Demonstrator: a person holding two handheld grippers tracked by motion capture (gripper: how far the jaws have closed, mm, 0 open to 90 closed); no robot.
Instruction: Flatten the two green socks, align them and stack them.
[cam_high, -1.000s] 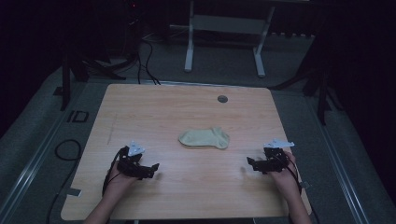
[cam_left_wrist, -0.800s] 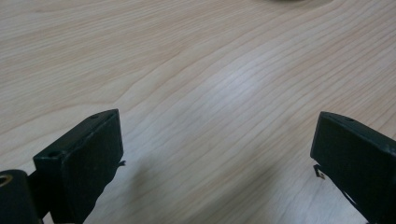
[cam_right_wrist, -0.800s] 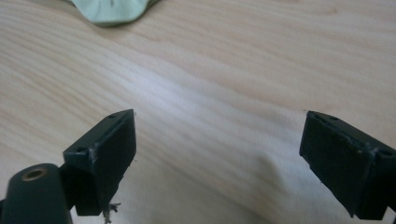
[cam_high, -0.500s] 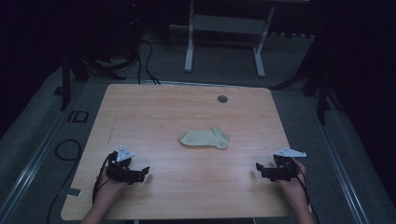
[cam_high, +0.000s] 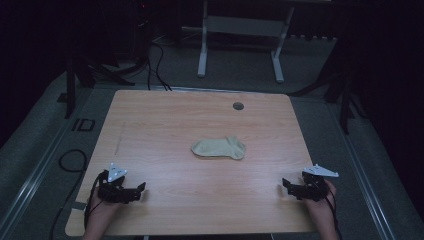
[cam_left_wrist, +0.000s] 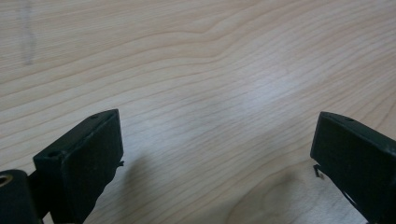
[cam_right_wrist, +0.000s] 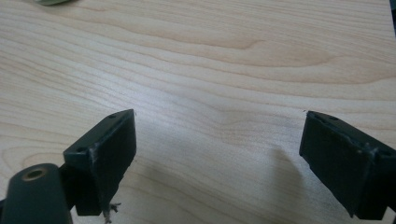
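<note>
A beige sock (cam_high: 219, 148) lies flat in the middle of the wooden table (cam_high: 165, 120); its edge peeks in at the top left of the right gripper view as sock (cam_right_wrist: 51, 2). My left gripper (cam_high: 140, 188) rests near the table's front left corner, held by a hand, jaws wide apart over bare wood (cam_left_wrist: 212, 140). My right gripper (cam_high: 285, 186) sits near the front right corner, also open with nothing between its jaws (cam_right_wrist: 219, 140). Both are well short of the sock.
A round dark grommet (cam_high: 238, 106) is set in the table's far edge. A white desk frame (cam_high: 240, 30) stands on the floor behind. Black cables (cam_high: 155, 60) trail at the back left, and another cable (cam_high: 67, 162) loops beside the table's left edge.
Both grippers have pulled back toward the front edge and outward, away from the sock. The sock has not moved.
</note>
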